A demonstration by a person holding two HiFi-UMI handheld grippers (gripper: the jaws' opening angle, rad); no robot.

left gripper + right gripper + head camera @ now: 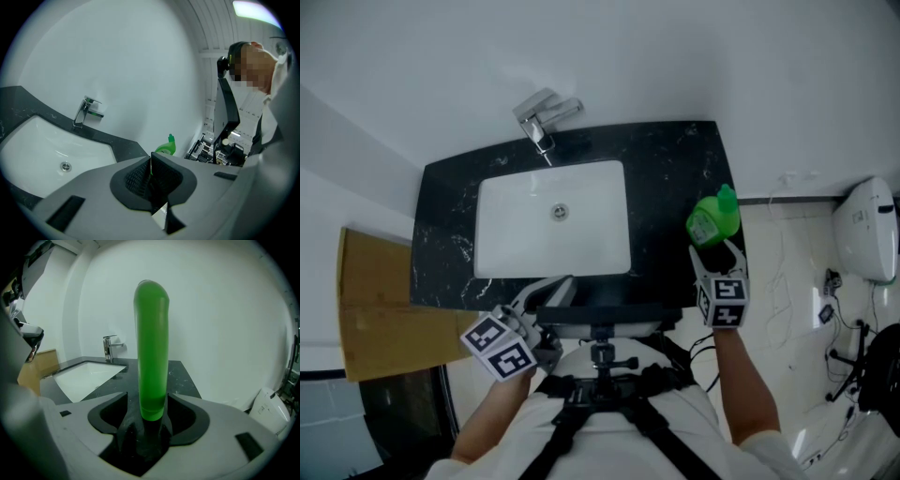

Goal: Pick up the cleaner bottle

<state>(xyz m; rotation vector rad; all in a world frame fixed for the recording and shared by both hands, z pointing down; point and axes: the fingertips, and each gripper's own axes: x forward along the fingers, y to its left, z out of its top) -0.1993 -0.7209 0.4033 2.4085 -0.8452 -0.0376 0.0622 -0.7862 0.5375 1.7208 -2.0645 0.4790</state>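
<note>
A black stone counter (pixel 675 178) lies ahead of my jaws. A white basin (pixel 516 230) with a round drain (pixel 560 212) is sunk into it, just ahead of my left gripper (pixel 551 289) and left of my right gripper (pixel 719 251). A chrome tap (pixel 542 122) stands beyond the basin. I cannot tell whether the green bottle (pixel 712 220) between my right jaws touches the stone.

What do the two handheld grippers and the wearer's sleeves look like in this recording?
Both the left gripper and right gripper have grey moulded bodies with black textured pads. Each carries a white cube printed with black square markers. The person wears short white sleeves.
</note>
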